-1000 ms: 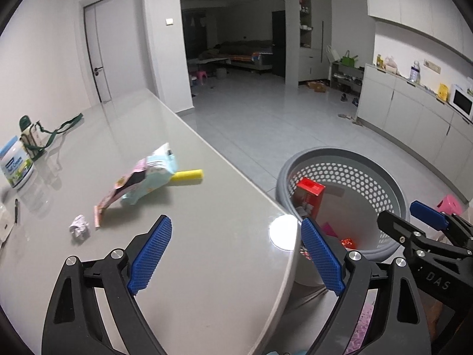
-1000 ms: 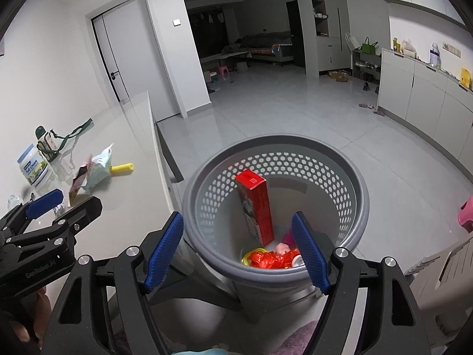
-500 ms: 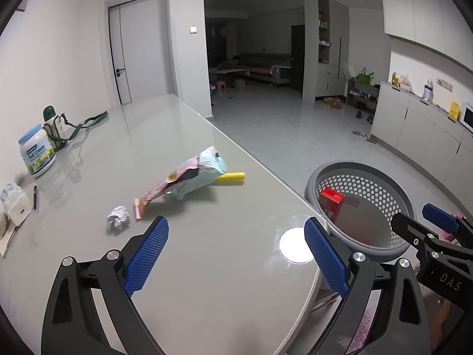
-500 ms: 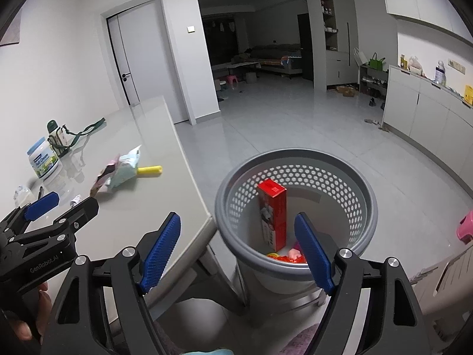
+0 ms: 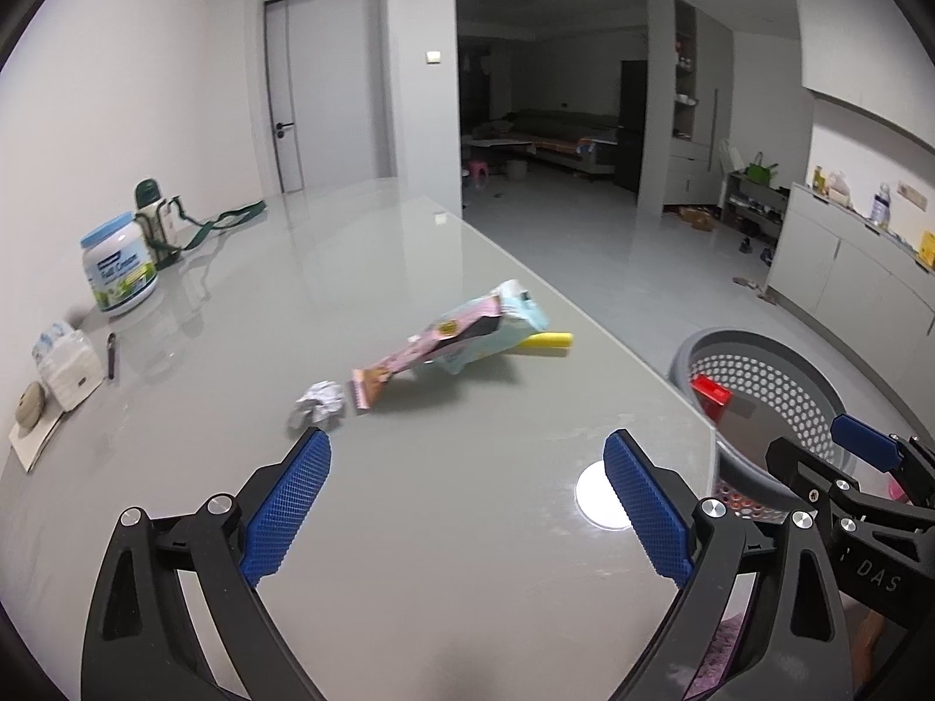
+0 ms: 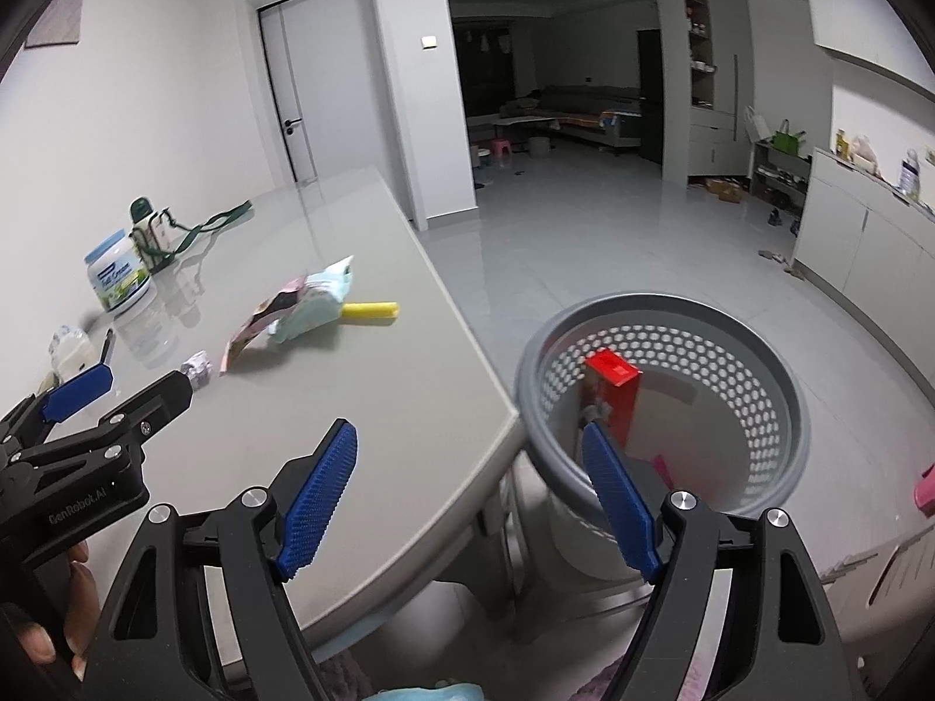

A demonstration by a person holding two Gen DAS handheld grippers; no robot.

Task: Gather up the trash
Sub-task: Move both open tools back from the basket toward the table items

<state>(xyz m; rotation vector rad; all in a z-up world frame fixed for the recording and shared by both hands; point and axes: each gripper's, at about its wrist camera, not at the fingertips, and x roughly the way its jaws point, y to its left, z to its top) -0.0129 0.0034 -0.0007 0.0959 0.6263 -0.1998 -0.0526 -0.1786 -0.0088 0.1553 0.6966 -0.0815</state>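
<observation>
Risk lay at 12 o'clock: the snack wrapper (image 5: pixel 467 334) overlapped the yellow tube (image 5: pixel 546 342), so the left gripper (image 5: pixel 464 502), jaws just widened and empty, might knock it floorward; the right gripper (image 6: pixel 467 493) gaped empty too.

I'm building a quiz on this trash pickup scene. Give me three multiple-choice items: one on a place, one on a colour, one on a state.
1. Where is the red box?
A. On the table
B. In the grey basket
C. On the floor

2. What colour is the tube beside the snack bag?
A. Yellow
B. Green
C. White

3. How are the left gripper's jaws?
A. Shut on paper
B. Shut, empty
C. Open, empty

Answers:
1 B: the red box stands inside the grey basket.
2 A: the tube by the snack bag is yellow.
3 C: the left gripper has nothing between its pads.
</observation>
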